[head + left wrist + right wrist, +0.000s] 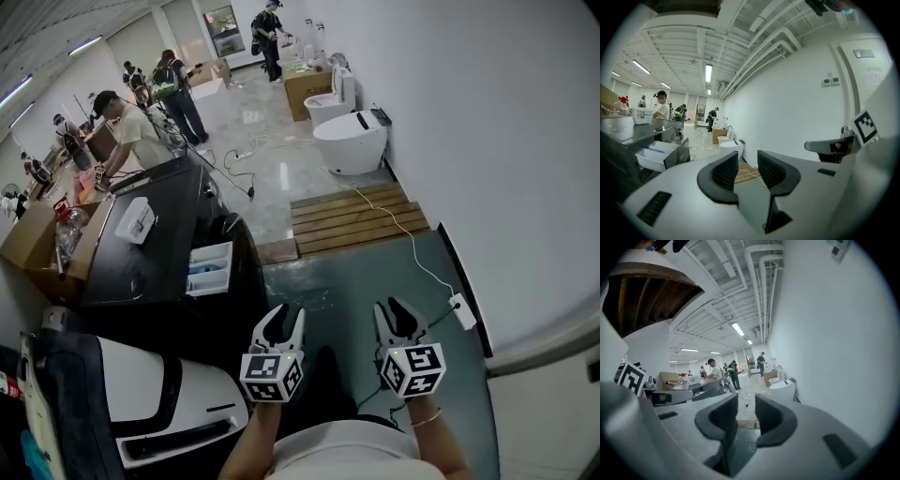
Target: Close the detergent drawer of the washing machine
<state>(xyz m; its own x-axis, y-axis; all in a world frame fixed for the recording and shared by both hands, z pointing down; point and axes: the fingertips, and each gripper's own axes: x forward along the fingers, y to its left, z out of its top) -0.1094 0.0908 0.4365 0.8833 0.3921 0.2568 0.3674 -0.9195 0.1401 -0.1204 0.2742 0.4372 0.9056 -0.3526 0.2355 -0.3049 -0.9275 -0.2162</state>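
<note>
The white detergent drawer stands pulled out of the front of a dark washing machine left of centre in the head view. It also shows at the left of the left gripper view, as the drawer. My left gripper hovers over the green floor, to the right of the drawer and nearer to me, apart from it. The right gripper hangs beside it. Both point forward and stand open with nothing between the jaws, as the left gripper and the right gripper show in their own views.
A white appliance sits at the lower left. A wooden pallet and white toilets lie ahead along the white wall. A cable runs to a power strip on the floor. Several people work at the back left.
</note>
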